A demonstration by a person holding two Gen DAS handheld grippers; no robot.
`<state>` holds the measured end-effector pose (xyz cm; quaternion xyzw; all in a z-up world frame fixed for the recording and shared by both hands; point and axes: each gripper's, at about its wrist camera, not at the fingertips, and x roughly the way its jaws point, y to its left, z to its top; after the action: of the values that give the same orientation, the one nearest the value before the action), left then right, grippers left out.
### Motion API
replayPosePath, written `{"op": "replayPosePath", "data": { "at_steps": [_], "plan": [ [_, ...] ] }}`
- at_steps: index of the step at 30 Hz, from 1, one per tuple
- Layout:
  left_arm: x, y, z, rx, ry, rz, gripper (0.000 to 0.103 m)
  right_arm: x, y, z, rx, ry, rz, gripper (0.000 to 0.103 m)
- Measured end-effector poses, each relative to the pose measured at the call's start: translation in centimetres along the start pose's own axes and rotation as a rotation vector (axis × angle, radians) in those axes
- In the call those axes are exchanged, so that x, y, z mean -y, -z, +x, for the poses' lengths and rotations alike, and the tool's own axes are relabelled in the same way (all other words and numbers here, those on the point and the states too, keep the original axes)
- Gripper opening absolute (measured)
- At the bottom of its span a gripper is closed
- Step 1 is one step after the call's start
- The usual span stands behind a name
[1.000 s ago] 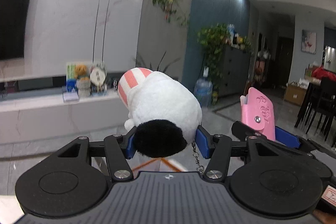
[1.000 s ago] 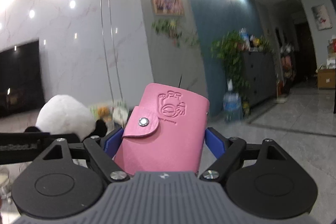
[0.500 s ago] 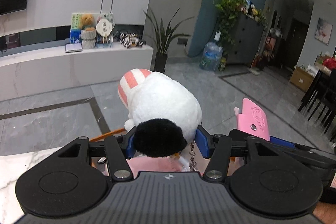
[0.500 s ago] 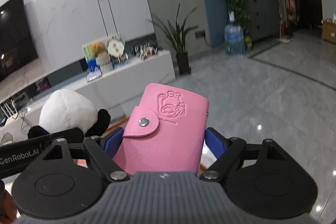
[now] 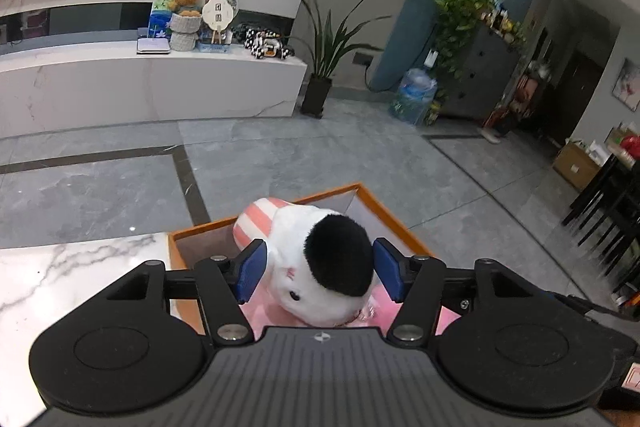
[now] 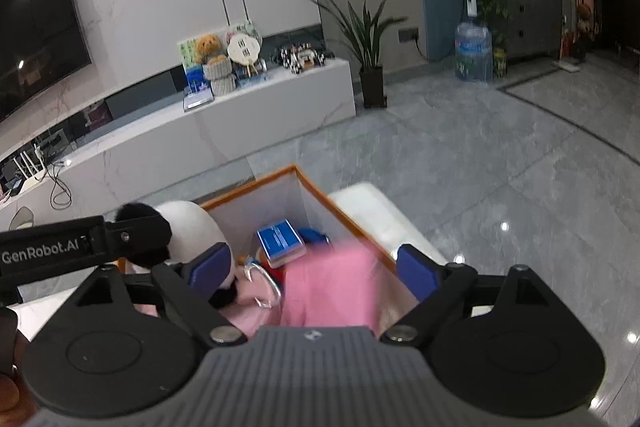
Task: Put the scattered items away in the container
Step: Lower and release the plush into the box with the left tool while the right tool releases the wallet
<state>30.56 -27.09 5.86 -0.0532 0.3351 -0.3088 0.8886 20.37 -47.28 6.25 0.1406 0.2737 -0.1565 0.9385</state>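
An orange-rimmed container (image 5: 384, 205) stands on a marble table; its rim also shows in the right wrist view (image 6: 340, 211). My left gripper (image 5: 318, 269) is open over the container, with the white and black plush panda (image 5: 320, 259) loose between its blue pads, dropping in. My right gripper (image 6: 312, 271) is open above the container, and the pink wallet (image 6: 332, 283) is blurred, falling between its fingers. Inside lie a blue box (image 6: 280, 239), a blue item and pink things.
The marble table (image 5: 60, 275) extends left of the container. Beyond are a grey tiled floor (image 5: 280, 155), a white TV bench (image 5: 140, 87) with toys, a potted plant (image 5: 320, 67) and dark chairs (image 5: 608, 211) at the right.
Both grippers tilted down over the container and opened. The panda and the pink wallet were let go and are dropping into it.
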Motion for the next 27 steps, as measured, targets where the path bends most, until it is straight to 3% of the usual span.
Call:
{"op": "replayPosePath", "data": {
  "at_steps": [27],
  "plan": [
    [-0.3, -1.0, -1.9, 0.026, 0.002, -0.004, 0.070, -0.6, -1.5, -1.0, 0.034, -0.023, 0.026, 0.091]
  ]
}}
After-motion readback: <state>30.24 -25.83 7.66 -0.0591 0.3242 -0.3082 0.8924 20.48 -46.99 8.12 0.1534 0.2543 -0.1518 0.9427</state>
